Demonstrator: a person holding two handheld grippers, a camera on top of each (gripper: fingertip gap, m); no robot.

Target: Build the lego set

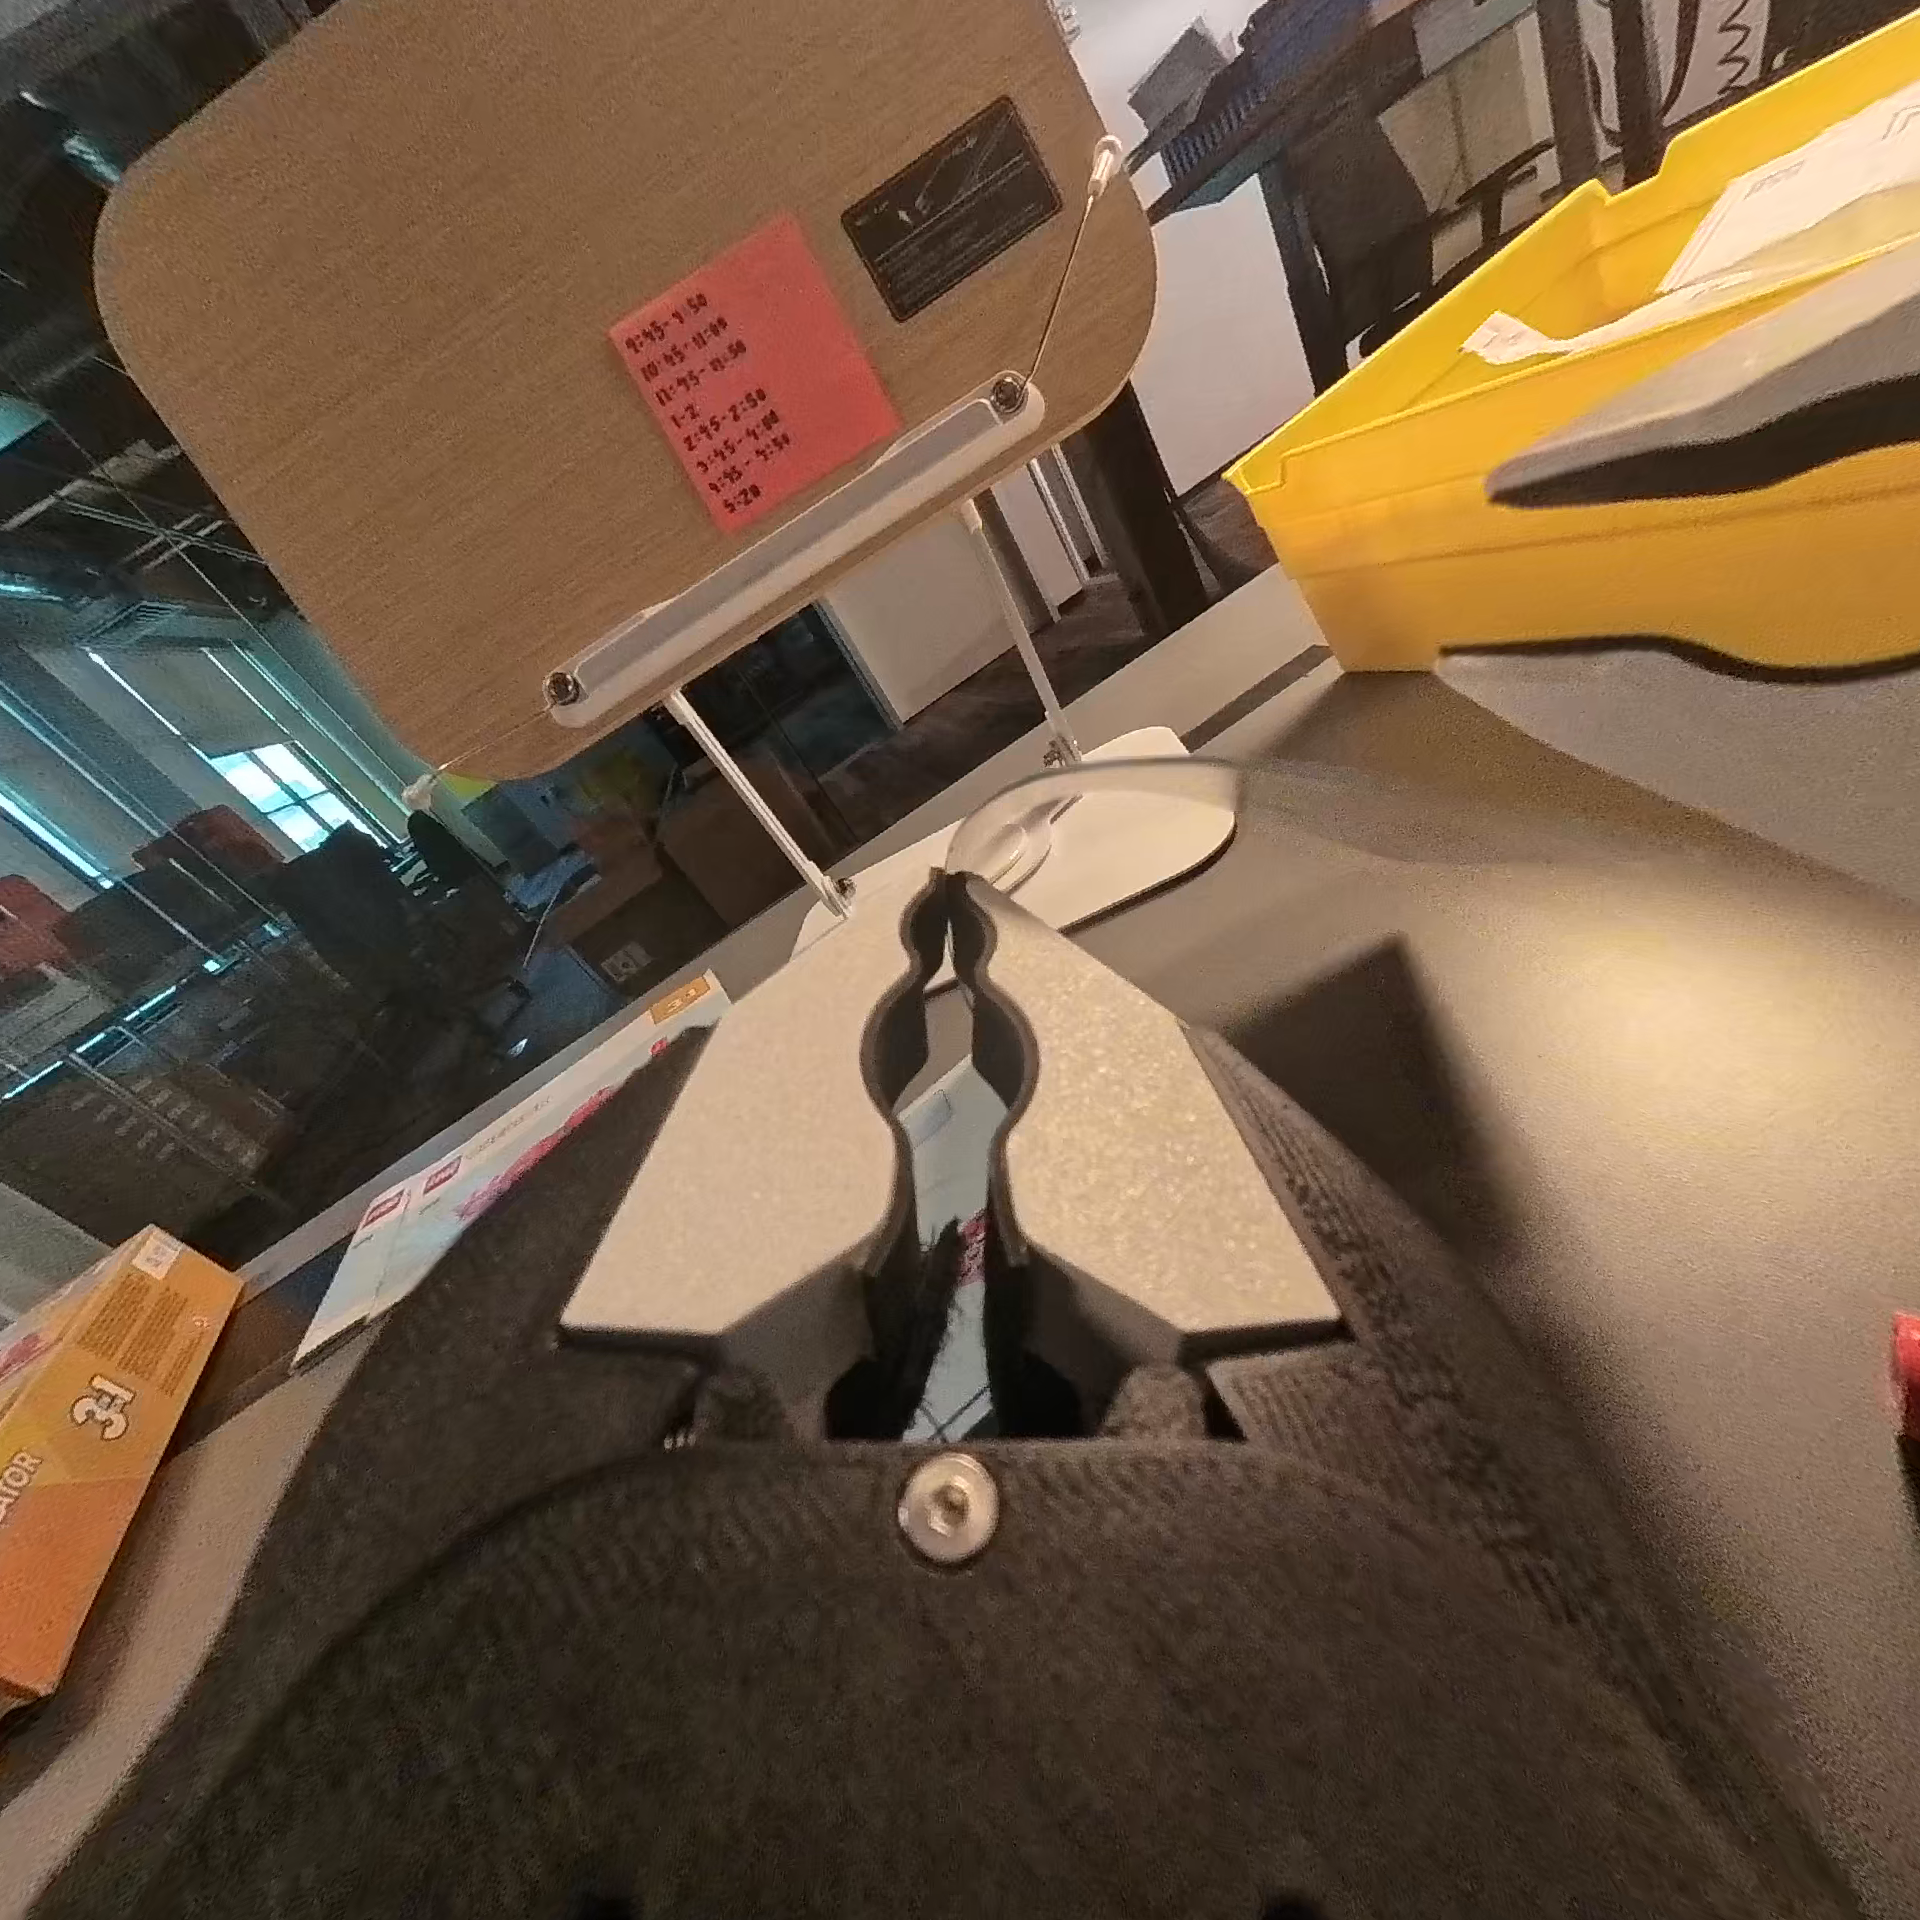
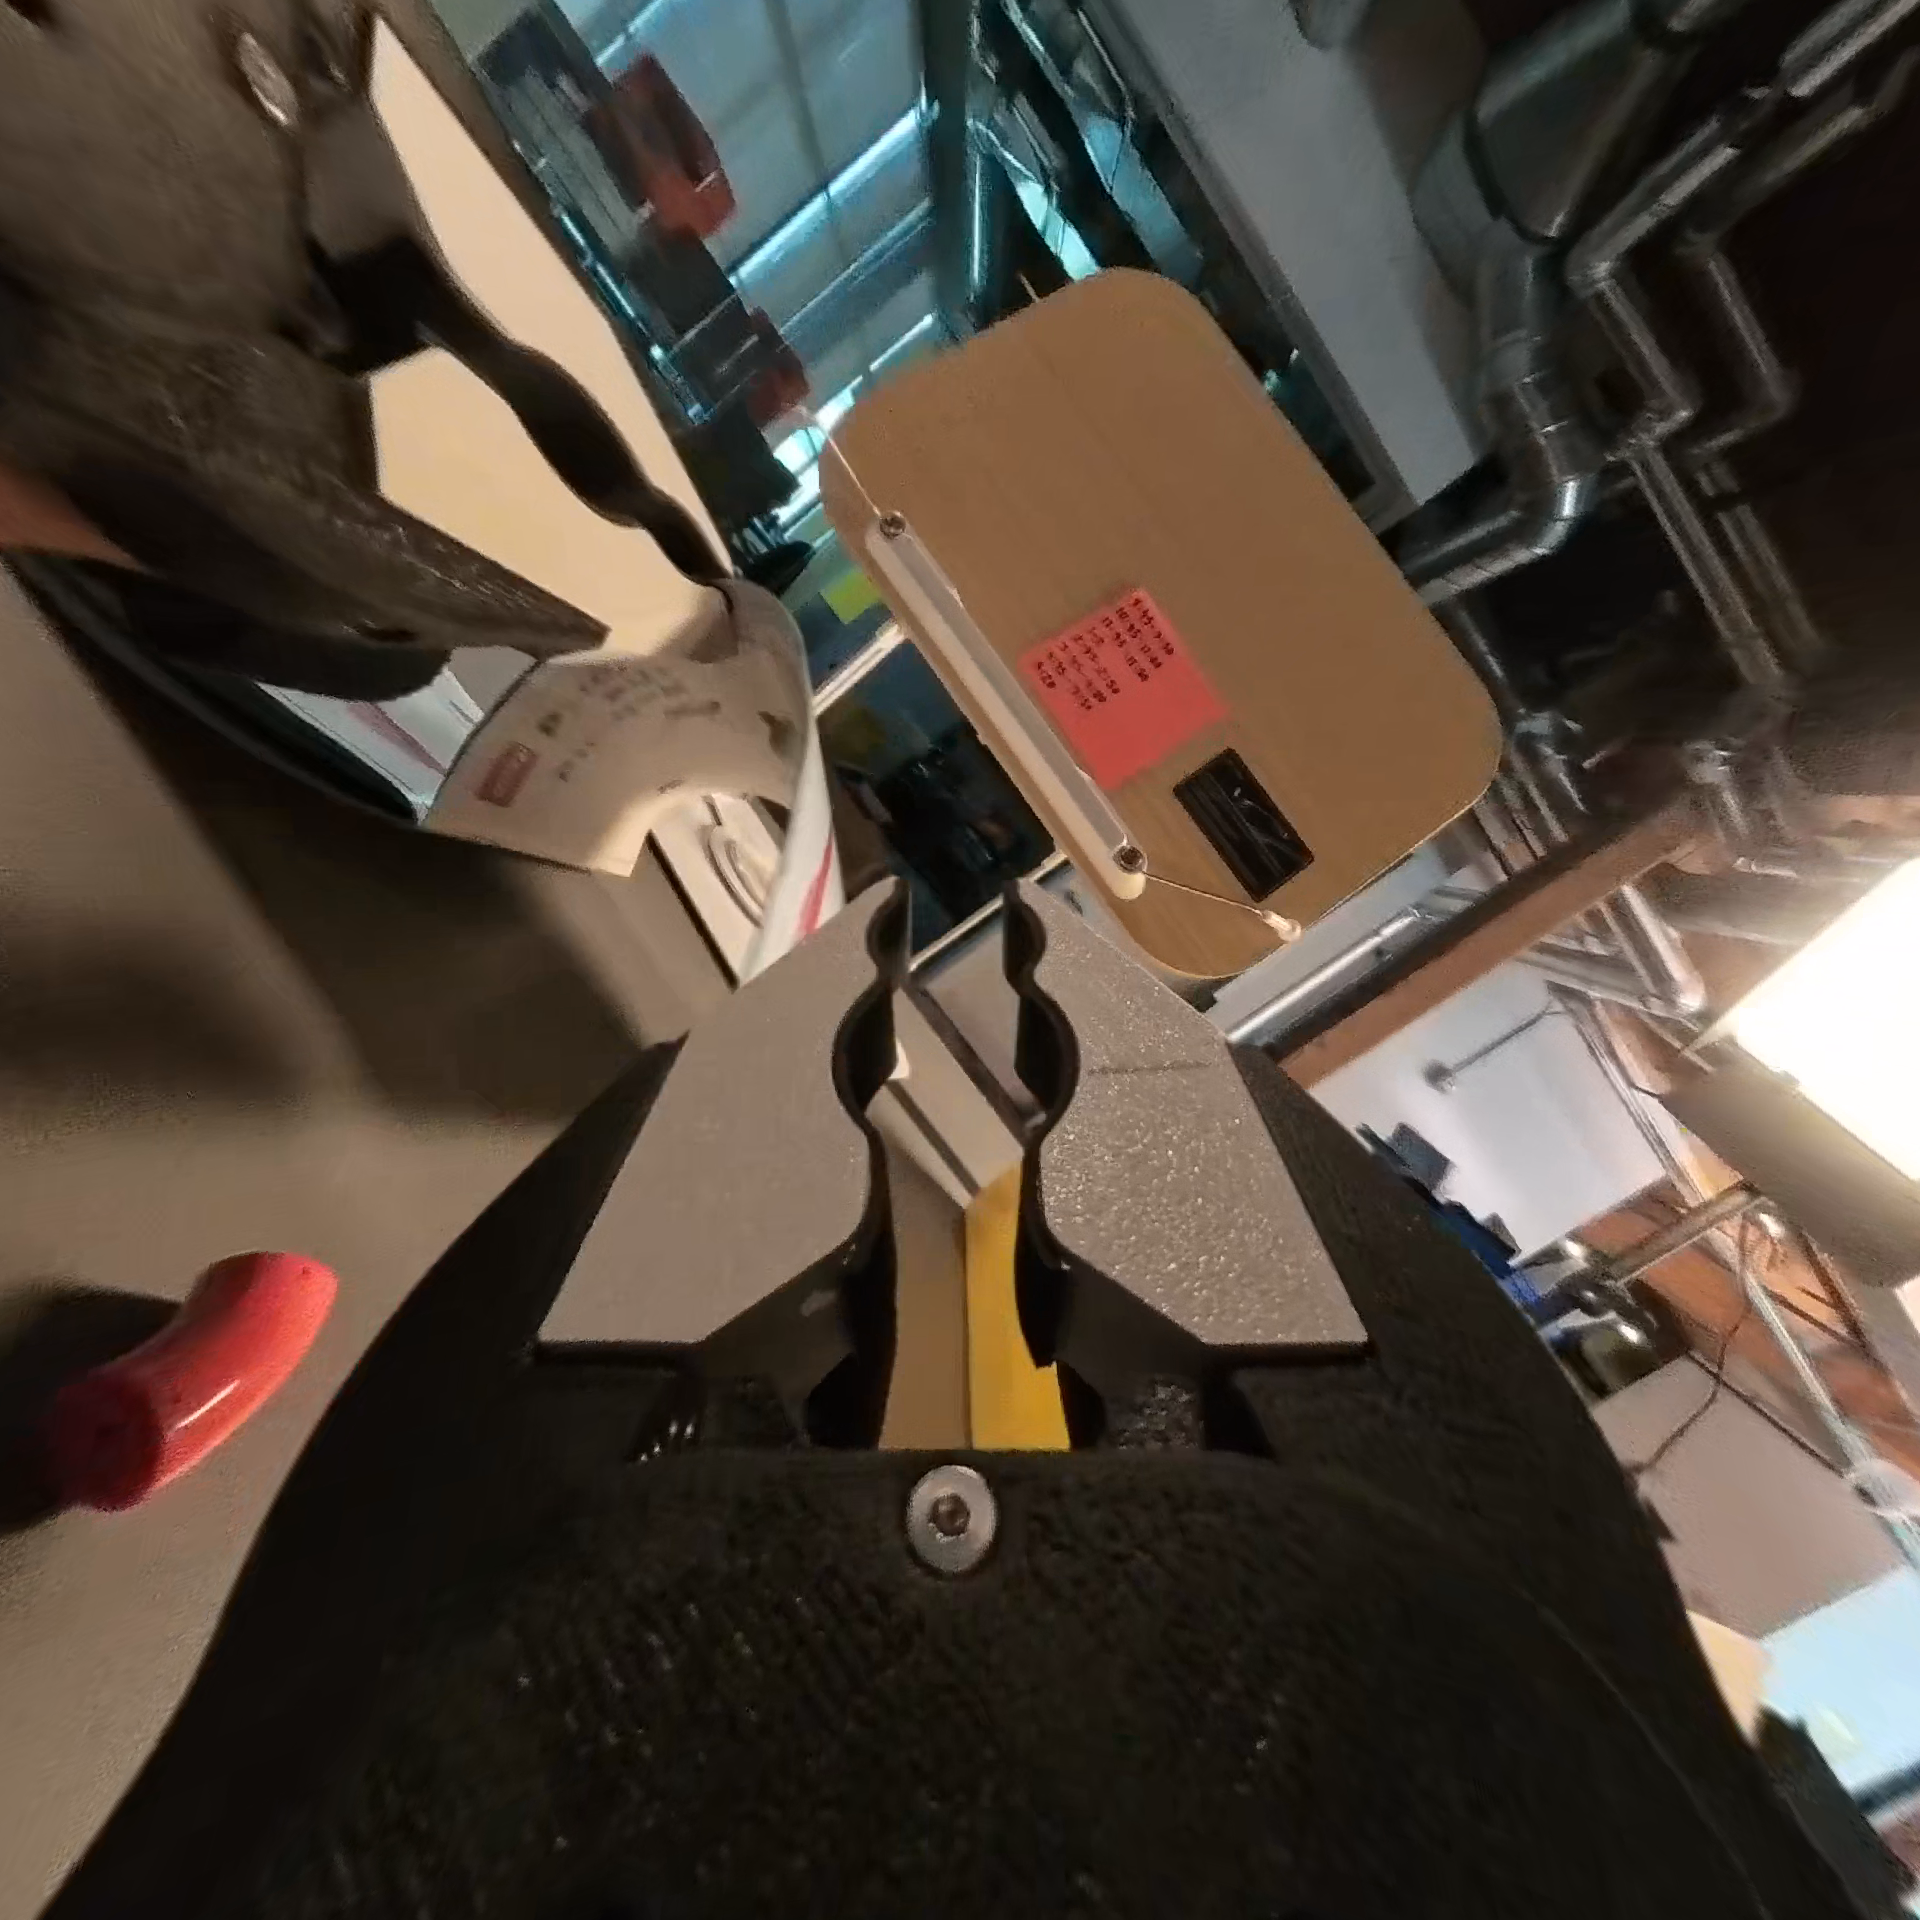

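My left gripper (image 1: 948,883) is shut, its tips pinching the edge of a white printed page (image 2: 623,717). In the left wrist view the page shows edge-on as a thin curved line (image 1: 1153,764) that arcs right from the tips. The right wrist view shows the left gripper (image 2: 717,582) at the upper left, lifting the curled page off the grey table (image 1: 1558,1039). My right gripper (image 2: 956,914) is open with nothing between its pads. It is tilted, to the right of the page. One of its fingers (image 1: 1714,447) shows at the right edge of the left wrist view.
A wooden board (image 1: 520,364) on a white stand (image 1: 1132,842) carries a pink note (image 1: 753,369) just beyond the page. A yellow tray (image 1: 1455,499) with papers stands at the right. An orange box (image 1: 94,1455) and a flat white box (image 1: 499,1205) lie at the left. A red handle (image 2: 177,1382) shows low left. My right gripper's tips are some 12 centimeters from the red handle (image 2: 177,1382).
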